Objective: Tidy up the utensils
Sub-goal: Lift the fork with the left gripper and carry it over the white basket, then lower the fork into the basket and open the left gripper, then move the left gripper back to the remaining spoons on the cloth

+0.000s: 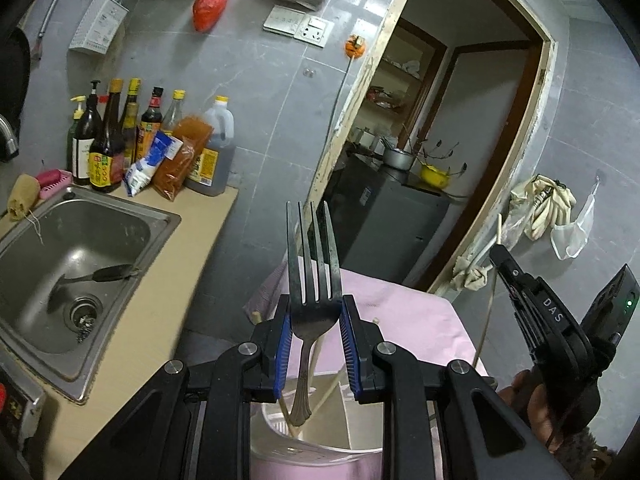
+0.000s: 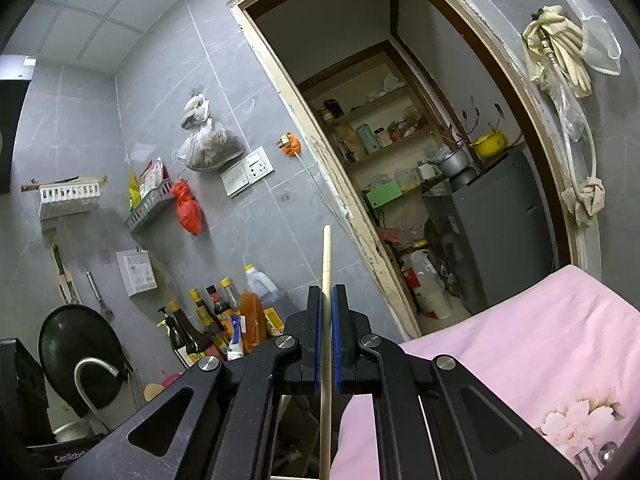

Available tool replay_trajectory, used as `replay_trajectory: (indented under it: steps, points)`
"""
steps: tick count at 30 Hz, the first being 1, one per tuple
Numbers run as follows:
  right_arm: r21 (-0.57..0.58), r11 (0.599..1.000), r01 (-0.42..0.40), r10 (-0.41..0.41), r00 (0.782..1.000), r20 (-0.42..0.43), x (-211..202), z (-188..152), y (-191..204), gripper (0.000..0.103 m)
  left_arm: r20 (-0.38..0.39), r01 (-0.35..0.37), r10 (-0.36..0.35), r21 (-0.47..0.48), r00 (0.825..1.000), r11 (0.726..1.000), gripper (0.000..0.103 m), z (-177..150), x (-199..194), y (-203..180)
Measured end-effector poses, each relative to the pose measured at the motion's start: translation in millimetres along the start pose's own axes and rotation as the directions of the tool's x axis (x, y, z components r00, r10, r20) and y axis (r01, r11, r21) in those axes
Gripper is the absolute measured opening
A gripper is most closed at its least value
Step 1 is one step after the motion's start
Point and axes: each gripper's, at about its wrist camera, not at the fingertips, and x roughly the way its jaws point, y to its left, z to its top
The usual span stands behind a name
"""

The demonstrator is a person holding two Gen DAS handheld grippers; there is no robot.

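Below my left gripper, the white slotted plastic utensil holder is crowded with pale chopsticks; my right gripper blocks three o'clock; nine o'clock stays open above the steel sink.

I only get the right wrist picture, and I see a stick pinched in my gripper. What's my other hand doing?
Observer: The left gripper is shut on a fork, prongs pointing up.
Operator: Is there somewhere to put it?
Observer: Yes, a white utensil holder sits just under the fork's handle, on the pink cloth.
Operator: Anything in it already?
Observer: Pale chopsticks are leaning inside it.
Operator: Is there a sink?
Observer: Yes, a steel sink to the left, with a dark utensil lying in it.
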Motion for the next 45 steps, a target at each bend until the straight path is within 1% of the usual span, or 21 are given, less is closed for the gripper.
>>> replay_trajectory:
  steps: [5, 14, 18, 21, 23, 25, 26, 27, 28, 31, 32, 33, 34, 35, 36, 38, 41, 43, 45]
  points:
    - [-0.004, 1.000, -0.001, 0.001, 1.000, -0.017, 2.6, -6.4, -1.8, 0.004, -0.021, 0.007, -0.007, 0.016, 1.000, 1.000, 0.022, -5.9, 5.6, -3.6]
    - [-0.003, 1.000, 0.003, -0.003, 1.000, -0.015, 1.6, -9.2, -5.1, 0.004, -0.070, 0.007, -0.005, 0.033, 0.998, 0.999, 0.022, -12.5, 11.4, -3.9]
    - [-0.009, 1.000, 0.007, -0.008, 0.999, -0.037, 1.9, -12.1, -7.0, 0.005, -0.089, -0.003, 0.006, 0.033, 0.996, 0.999, 0.022, -14.8, 13.3, -2.9]
    - [-0.012, 1.000, 0.006, -0.007, 0.998, -0.059, -1.2, -14.6, -9.4, 0.005, -0.087, 0.005, -0.003, 0.021, 0.996, 1.000, 0.023, -14.0, 12.1, -0.4]
    - [-0.016, 1.000, 0.006, -0.007, 0.997, -0.074, -3.7, -15.3, -10.4, 0.005, -0.084, 0.002, 0.000, 0.023, 0.996, 1.000, 0.028, -13.2, 10.7, -0.8]
    - [-0.026, 1.000, 0.004, -0.006, 0.996, -0.089, -7.4, -14.7, -10.6, 0.006, -0.072, 0.007, -0.006, 0.021, 0.997, 1.000, 0.039, -12.4, 7.7, -0.7]
    - [-0.033, 0.999, 0.004, -0.007, 0.996, -0.092, -9.3, -14.6, -9.9, 0.006, -0.064, 0.009, -0.008, 0.017, 0.998, 1.000, 0.043, -11.9, 6.1, -0.7]
    - [-0.041, 0.999, 0.003, -0.007, 0.995, -0.096, -11.7, -13.8, -9.7, 0.006, -0.056, 0.011, -0.011, 0.010, 0.998, 1.000, 0.049, -11.4, 4.2, -0.2]
    - [-0.048, 0.999, 0.006, -0.011, 0.995, -0.102, -14.4, -12.7, -9.5, 0.006, -0.047, 0.016, -0.016, 0.001, 0.999, 1.000, 0.052, -10.6, 2.6, 0.5]
    - [-0.059, 0.998, 0.015, -0.022, 0.993, -0.113, -23.9, -7.9, -11.0, 0.007, -0.039, 0.015, -0.015, 0.003, 0.999, 1.000, 0.055, -8.5, 0.2, -0.8]
    - [-0.065, 0.998, 0.021, -0.028, 0.993, -0.112, -27.2, -5.7, -11.4, 0.012, -0.034, 0.012, -0.011, 0.012, 0.999, 1.000, 0.056, -7.8, -0.9, -2.7]
    - [-0.071, 0.997, 0.028, -0.036, 0.994, -0.107, -32.3, -3.1, -12.2, 0.023, -0.027, 0.010, -0.009, 0.021, 1.000, 1.000, 0.060, -7.0, -2.3, -5.0]
    - [-0.076, 0.996, 0.037, -0.044, 0.994, -0.097, -38.0, -0.4, -13.3, 0.030, -0.020, 0.010, -0.009, 0.028, 1.000, 1.000, 0.064, -6.2, -3.9, -7.2]
    - [-0.078, 0.996, 0.042, -0.049, 0.995, -0.087, -43.0, 2.2, -14.0, 0.043, -0.011, 0.010, -0.010, 0.035, 1.000, 0.999, 0.068, -5.3, -6.2, -9.7]
    - [-0.084, 0.995, 0.047, -0.053, 0.996, -0.075, -49.1, 5.4, -15.1, 0.047, -0.003, 0.011, -0.011, 0.040, 1.000, 0.999, 0.069, -4.3, -7.9, -12.2]
    - [-0.096, 0.994, 0.055, -0.061, 0.996, -0.065, -58.4, 12.1, -16.8, 0.048, 0.012, 0.011, -0.012, 0.054, 1.000, 0.998, 0.075, -3.5, -10.8, -17.5]
    - [-0.111, 0.991, 0.071, -0.077, 0.996, -0.053, -72.7, 23.0, -20.8, 0.059, 0.039, 0.006, -0.009, 0.091, 0.999, 0.996, 0.080, -3.0, -15.6, -30.2]
    - [-0.128, 0.988, 0.085, -0.091, 0.995, -0.041, -81.6, 30.1, -21.8, 0.063, 0.054, 0.001, -0.007, 0.116, 0.999, 0.993, 0.084, -3.8, -17.9, -39.5]
    - [-0.152, 0.983, 0.102, -0.108, 0.994, -0.033, -90.2, 36.6, -22.5, 0.069, 0.074, -0.005, -0.005, 0.134, 0.997, 0.991, 0.087, -5.4, -21.1, -47.7]
